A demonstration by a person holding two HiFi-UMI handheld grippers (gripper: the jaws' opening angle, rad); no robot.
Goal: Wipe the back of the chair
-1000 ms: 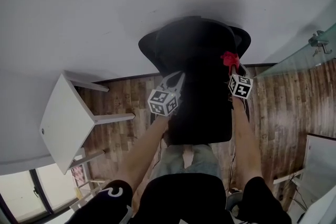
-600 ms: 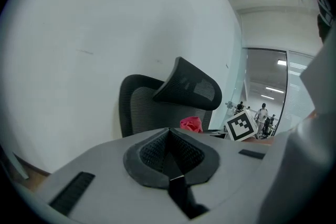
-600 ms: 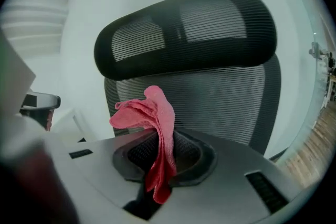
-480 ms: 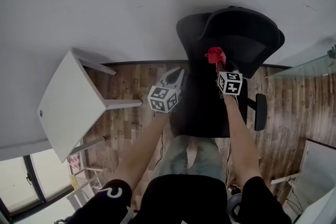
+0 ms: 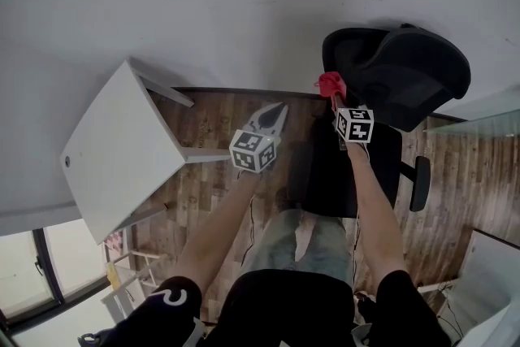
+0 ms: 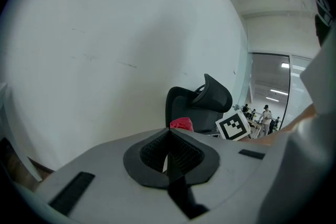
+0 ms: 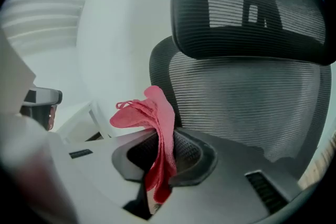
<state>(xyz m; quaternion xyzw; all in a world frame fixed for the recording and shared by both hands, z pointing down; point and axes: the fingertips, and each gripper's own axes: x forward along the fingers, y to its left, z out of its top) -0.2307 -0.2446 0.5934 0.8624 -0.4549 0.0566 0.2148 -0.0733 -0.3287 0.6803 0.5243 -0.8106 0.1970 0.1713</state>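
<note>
- Since a second ago, the black mesh chair (image 5: 398, 73) has slid to the head view's upper right.
- Right gripper (image 5: 333, 99) pinches a red cloth (image 5: 329, 82) by the chair back's left edge, forearm outstretched.
- Left gripper (image 5: 279, 111), jaws pressed together and empty, hovers beside a white table (image 5: 114, 150).

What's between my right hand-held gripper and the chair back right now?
Only the red cloth clamped in the right hand-held gripper, sticking up towards the mesh chair back. Nothing else lies there, as the right gripper view shows; contact is unclear.
</note>
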